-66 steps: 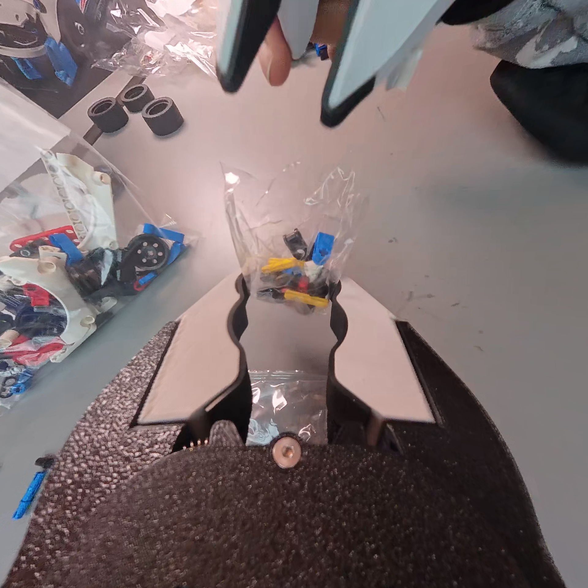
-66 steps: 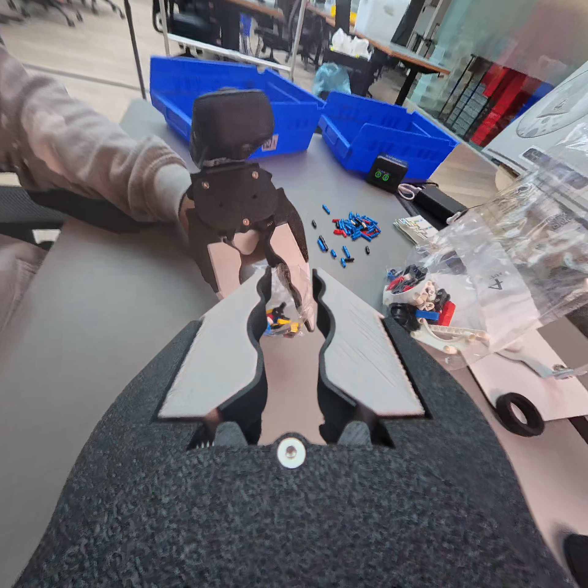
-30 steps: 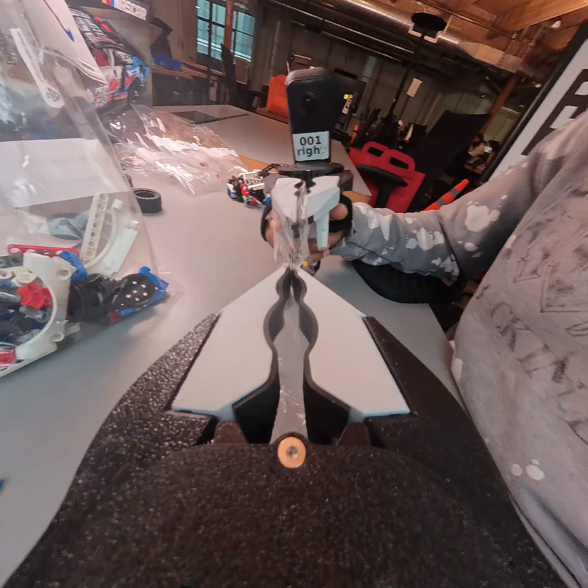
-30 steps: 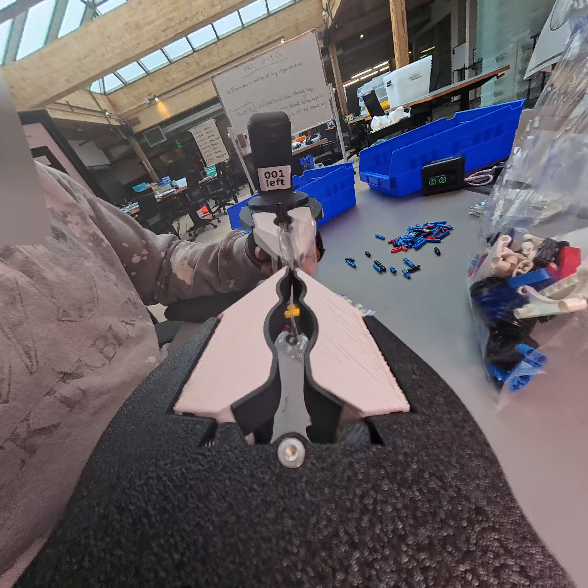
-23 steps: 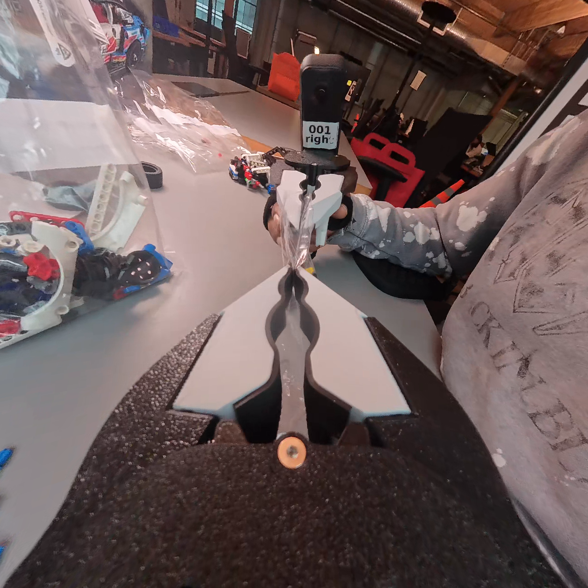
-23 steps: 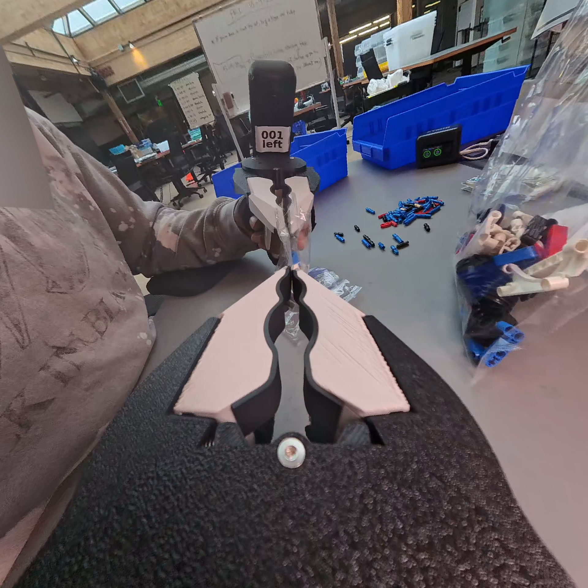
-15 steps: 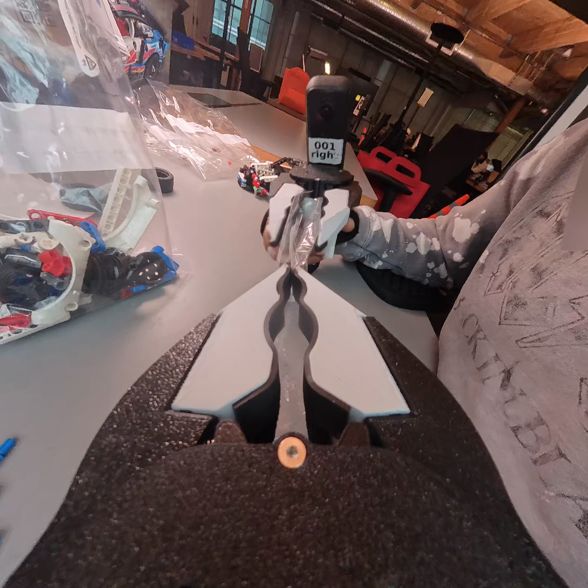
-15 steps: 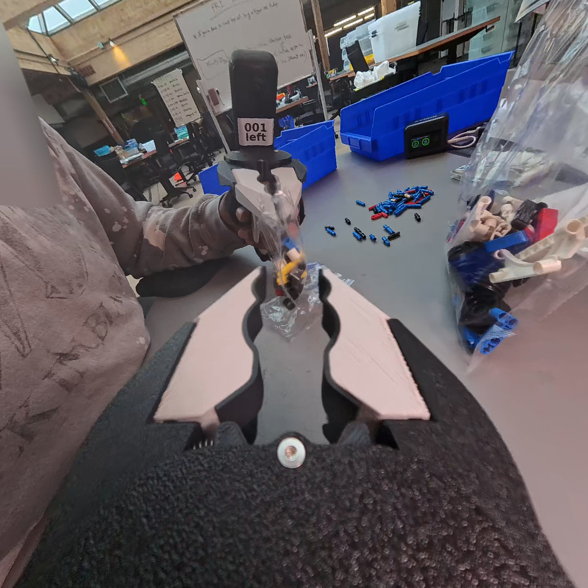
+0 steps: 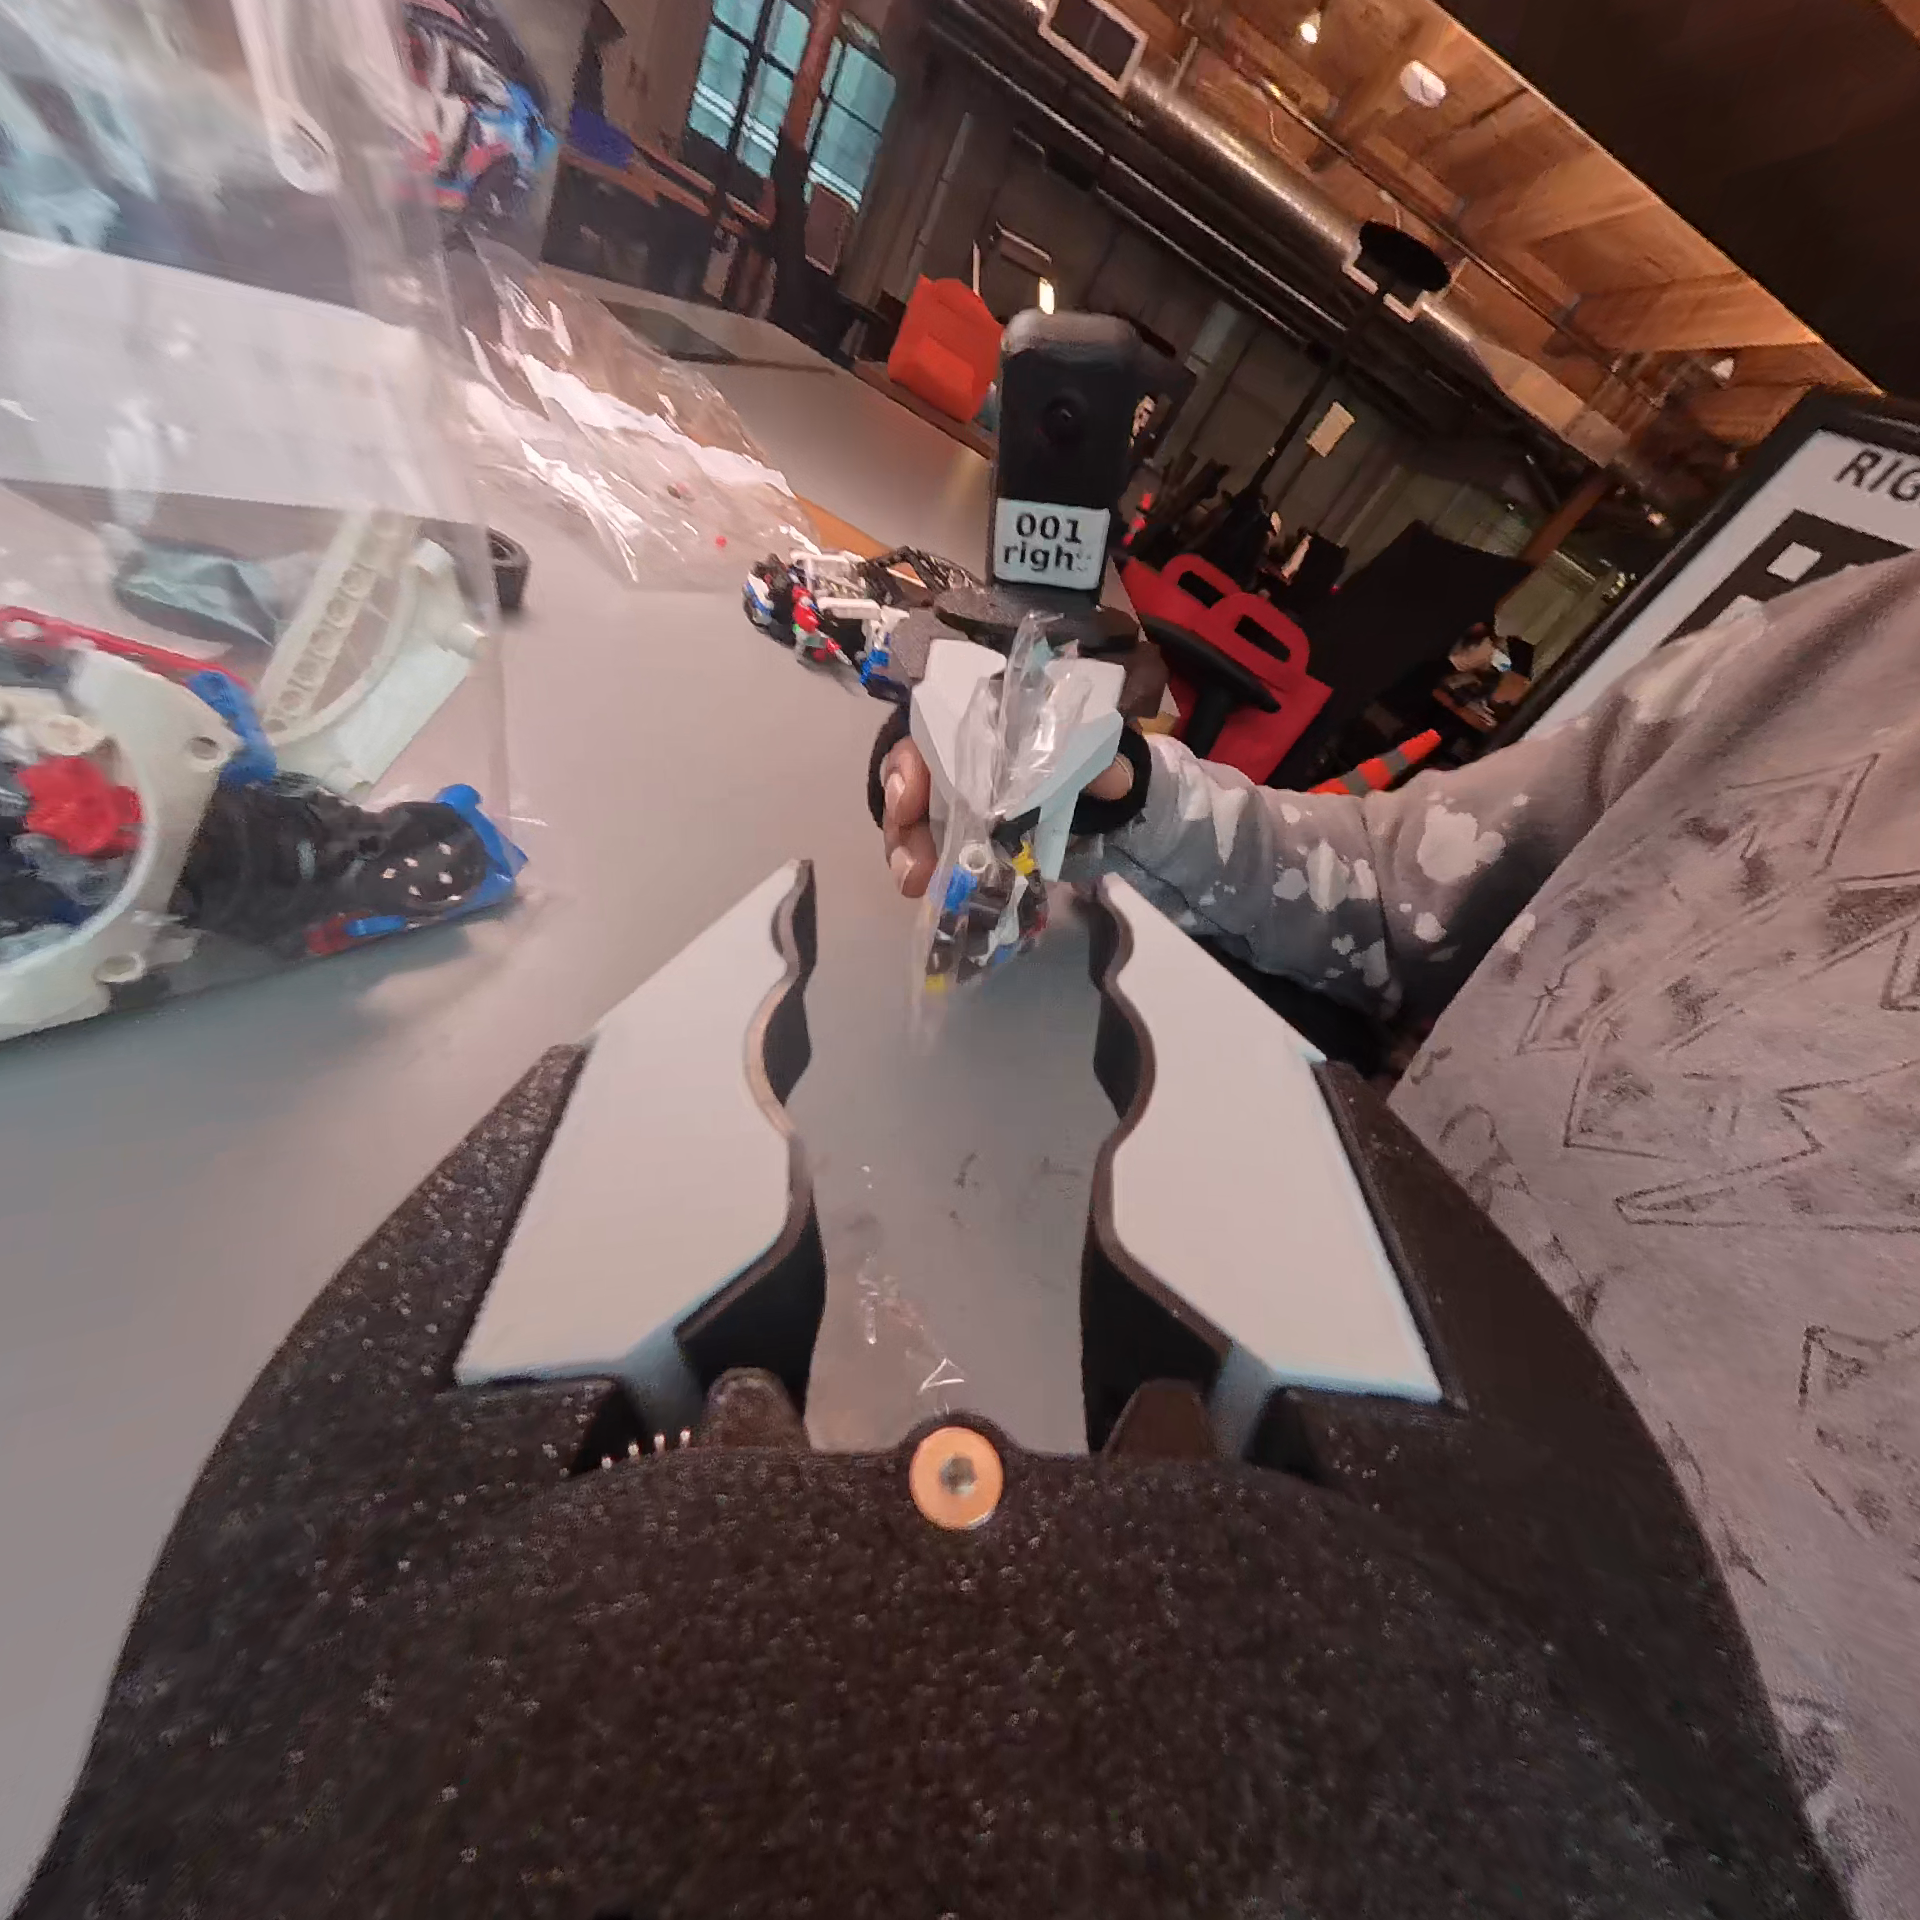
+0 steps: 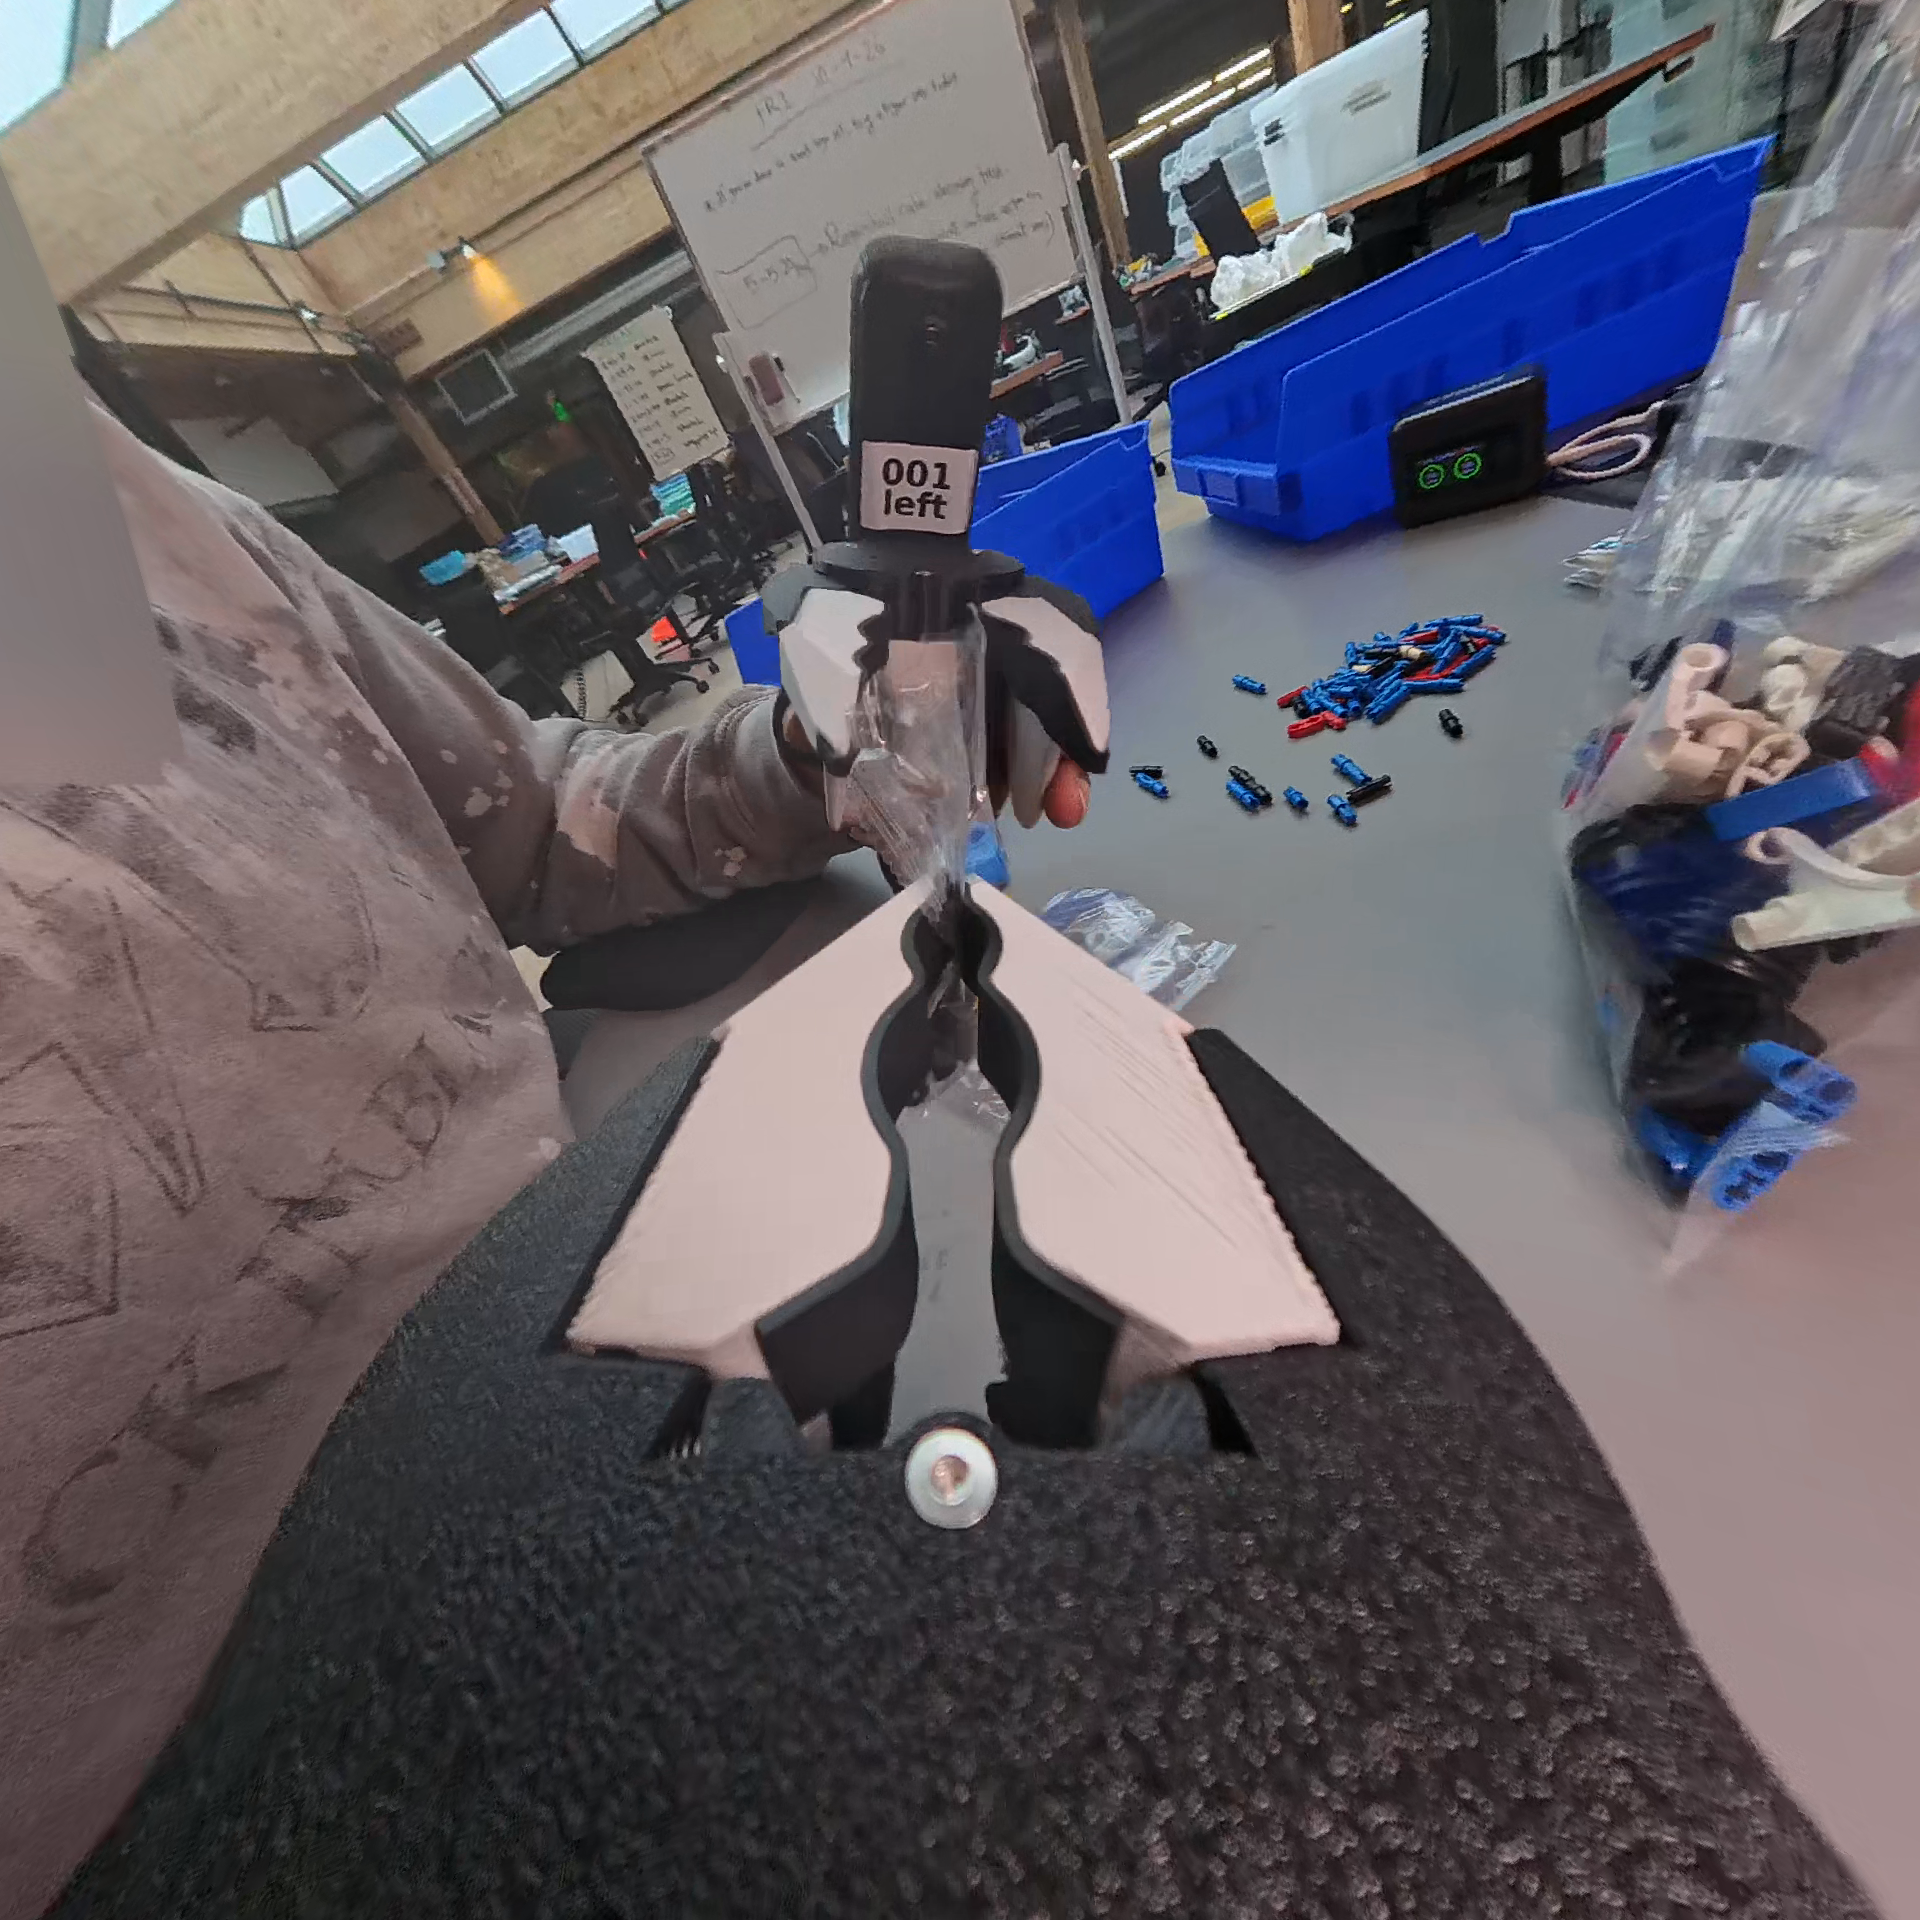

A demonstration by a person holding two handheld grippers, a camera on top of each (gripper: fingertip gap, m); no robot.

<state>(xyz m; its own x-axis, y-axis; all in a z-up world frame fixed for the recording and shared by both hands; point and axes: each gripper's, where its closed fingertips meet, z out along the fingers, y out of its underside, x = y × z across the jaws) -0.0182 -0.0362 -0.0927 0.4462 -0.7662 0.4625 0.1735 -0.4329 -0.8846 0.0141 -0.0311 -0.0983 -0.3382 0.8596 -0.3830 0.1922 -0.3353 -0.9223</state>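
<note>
A small clear bag of little black, yellow, blue and white parts hangs above the grey table. My right gripper is shut on the bag's plastic, pinched at its fingertips. In the left wrist view the right gripper shows farther off with the bag dangling from it. My left gripper is open, fingers wide apart on either side of the bag's lower end, not gripping it. In the right wrist view the left gripper faces me with the plastic between its spread fingers.
A large clear bag of white, black, blue and red parts lies to the left; it also shows in the right wrist view. Loose blue pins, a small crumpled bag, blue bins and a part-built model sit on the table. The grippers' ends are close to 4 cm from one another.
Half a second ago my left gripper was shut on the bag and my right was open around it. Now the right has shut on the plastic and the left has opened.
</note>
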